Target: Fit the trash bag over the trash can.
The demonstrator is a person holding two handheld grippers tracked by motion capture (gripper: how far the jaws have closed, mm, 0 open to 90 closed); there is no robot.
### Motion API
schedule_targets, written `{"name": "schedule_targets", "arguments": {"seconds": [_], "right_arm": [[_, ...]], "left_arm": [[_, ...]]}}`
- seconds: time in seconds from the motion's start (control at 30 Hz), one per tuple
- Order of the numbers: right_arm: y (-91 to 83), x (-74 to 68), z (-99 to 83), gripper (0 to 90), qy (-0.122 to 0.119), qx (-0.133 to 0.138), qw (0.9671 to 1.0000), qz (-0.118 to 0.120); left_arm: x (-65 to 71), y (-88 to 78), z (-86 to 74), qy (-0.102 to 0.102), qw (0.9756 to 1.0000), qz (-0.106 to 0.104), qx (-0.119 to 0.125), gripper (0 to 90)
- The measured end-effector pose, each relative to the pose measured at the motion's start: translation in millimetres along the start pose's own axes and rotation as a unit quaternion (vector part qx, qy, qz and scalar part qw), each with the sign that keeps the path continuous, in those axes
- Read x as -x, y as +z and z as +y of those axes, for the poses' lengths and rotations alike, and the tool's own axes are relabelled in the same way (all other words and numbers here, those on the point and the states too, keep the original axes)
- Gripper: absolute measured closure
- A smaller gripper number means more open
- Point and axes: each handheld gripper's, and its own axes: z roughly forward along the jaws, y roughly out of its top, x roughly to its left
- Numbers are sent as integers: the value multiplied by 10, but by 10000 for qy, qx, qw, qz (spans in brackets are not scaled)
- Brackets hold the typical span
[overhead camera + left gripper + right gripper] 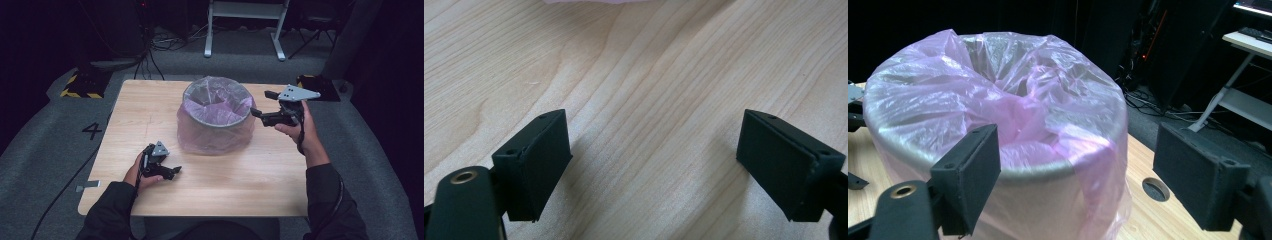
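In the centre of the high view, toward the far side of the wooden table (150, 110), I see a round grey bin (217, 116) lined with a thin, translucent pink bag (1013, 100). The plastic is crinkled, sags into the bin's mouth, folds over the rim and drapes loosely down the outside. My right gripper (261, 104) hangs just right of the bin, jaws wide apart and holding nothing. At lower left, my left gripper (172, 172) rests on bare wood, jaws wide and empty too.
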Motion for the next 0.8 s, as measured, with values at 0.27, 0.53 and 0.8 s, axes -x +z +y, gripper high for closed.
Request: {"name": "schedule_targets", "arguments": {"seconds": [0.27,0.53,0.8], "right_arm": [[139,-50,88,191,-59,-28,9999,124],[259,-79,165,191,-72,-47,9998,202],[361,-91,234,191,-69,-47,9996,266]], "left_arm": [[0,0,0,1,10000,0,1,139],[-1,0,0,-1,10000,-3,-4,139],[-1,1,0,2,10000,-10,-1,139]]}}
